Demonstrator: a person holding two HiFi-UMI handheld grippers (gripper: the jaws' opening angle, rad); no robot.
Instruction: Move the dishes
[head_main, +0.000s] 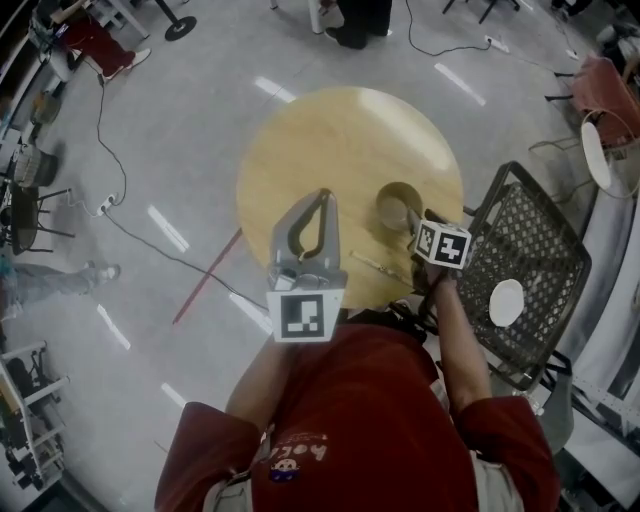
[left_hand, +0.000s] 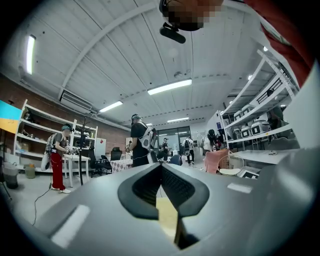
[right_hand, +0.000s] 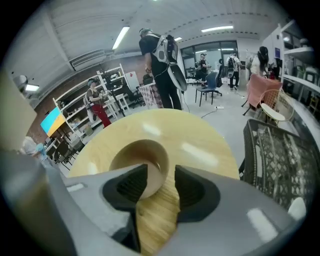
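A tan bowl (head_main: 397, 208) stands upright on the round wooden table (head_main: 330, 150), right of its middle. My right gripper (head_main: 413, 222) is at the bowl's near right side. In the right gripper view the bowl (right_hand: 139, 156) has its right rim between the jaws of the open right gripper (right_hand: 161, 182), with a gap left to the right pad. The left gripper (head_main: 322, 196) hangs above the table's near edge, left of the bowl, and holds nothing. In its own view the left gripper (left_hand: 161, 168) points level into the room, with its tips touching. A white plate (head_main: 506, 302) lies on a black mesh chair (head_main: 530, 250).
A thin pale stick (head_main: 378, 266) lies on the table near its front edge. The mesh chair (right_hand: 280, 150) stands close against the table's right side. Cables (head_main: 120, 215) run over the floor at the left. People stand and work at benches farther off in the room.
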